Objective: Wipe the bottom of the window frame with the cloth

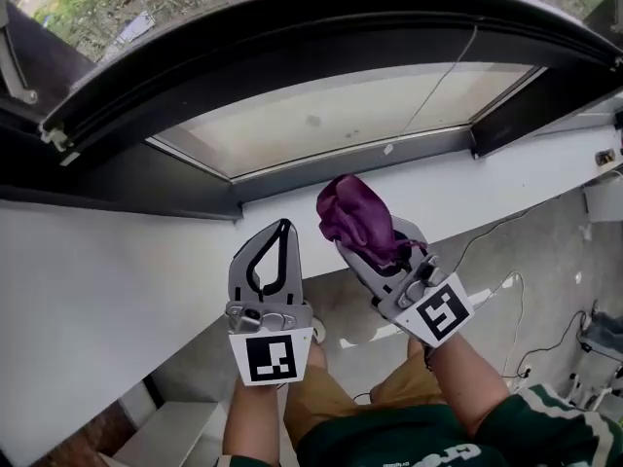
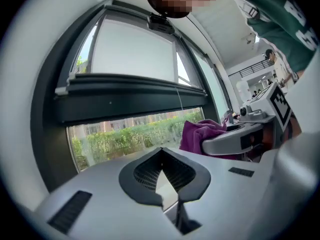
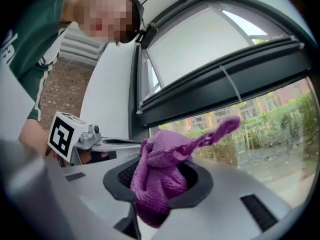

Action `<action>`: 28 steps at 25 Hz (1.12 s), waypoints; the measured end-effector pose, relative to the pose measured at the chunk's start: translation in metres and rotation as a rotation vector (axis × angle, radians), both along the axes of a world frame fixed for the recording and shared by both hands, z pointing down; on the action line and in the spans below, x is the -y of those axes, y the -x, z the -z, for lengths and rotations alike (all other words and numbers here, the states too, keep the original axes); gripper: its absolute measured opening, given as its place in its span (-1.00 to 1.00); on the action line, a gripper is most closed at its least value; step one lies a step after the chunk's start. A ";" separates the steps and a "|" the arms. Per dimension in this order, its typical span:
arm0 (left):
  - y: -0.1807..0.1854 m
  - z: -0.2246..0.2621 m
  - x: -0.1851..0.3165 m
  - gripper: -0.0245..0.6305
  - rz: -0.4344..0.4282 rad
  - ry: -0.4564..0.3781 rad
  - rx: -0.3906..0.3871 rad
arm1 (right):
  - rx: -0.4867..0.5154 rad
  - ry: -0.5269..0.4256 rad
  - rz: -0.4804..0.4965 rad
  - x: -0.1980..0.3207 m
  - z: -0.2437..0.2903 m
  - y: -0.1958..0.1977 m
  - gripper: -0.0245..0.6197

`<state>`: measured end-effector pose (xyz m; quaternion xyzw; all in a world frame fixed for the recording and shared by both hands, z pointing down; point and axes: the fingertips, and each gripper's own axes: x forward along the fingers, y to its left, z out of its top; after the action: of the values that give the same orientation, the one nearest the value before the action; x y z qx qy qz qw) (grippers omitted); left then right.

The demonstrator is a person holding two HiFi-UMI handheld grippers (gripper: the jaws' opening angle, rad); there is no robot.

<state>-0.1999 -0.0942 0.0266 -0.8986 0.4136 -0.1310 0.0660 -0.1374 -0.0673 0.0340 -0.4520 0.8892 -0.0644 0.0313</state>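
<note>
The cloth (image 1: 355, 217) is purple, the window frame (image 1: 360, 169) dark grey, the wall (image 1: 117, 280) white.

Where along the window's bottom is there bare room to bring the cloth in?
The dark bottom frame rail looks bare along its length. The white ledge is free left of the left gripper, and between the purple knitted cloth held by the right gripper and a small dark fitting at the far right. Crowded only mid-ledge, around both grippers.

White wall (image 1: 97, 300) under wide window (image 1: 321, 115), grey floor (image 1: 545, 256), daylight, greenery (image 2: 130, 136) outside.
</note>
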 end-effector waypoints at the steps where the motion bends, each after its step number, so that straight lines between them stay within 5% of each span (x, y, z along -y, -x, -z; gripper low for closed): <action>1: 0.009 -0.013 0.003 -0.90 0.013 0.012 0.013 | -0.003 0.000 0.024 0.004 -0.009 0.014 -0.52; 5: 0.020 -0.038 0.010 -0.90 0.078 0.030 0.005 | -0.023 0.027 0.093 0.012 -0.038 0.034 -0.52; 10: 0.071 -0.137 0.029 -0.90 0.163 0.135 -0.102 | -0.027 0.176 0.129 0.032 -0.175 0.091 -0.52; 15: 0.088 -0.220 0.034 -0.90 0.191 0.203 -0.107 | -0.015 0.224 0.109 0.047 -0.255 0.112 -0.52; 28: 0.124 -0.315 0.034 -0.90 0.288 0.240 -0.094 | -0.151 0.311 0.196 0.070 -0.399 0.174 -0.51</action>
<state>-0.3242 -0.1277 0.3412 -0.8366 0.5220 -0.1451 -0.0806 -0.3114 -0.1372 0.4330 -0.3661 0.9081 -0.1694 -0.1121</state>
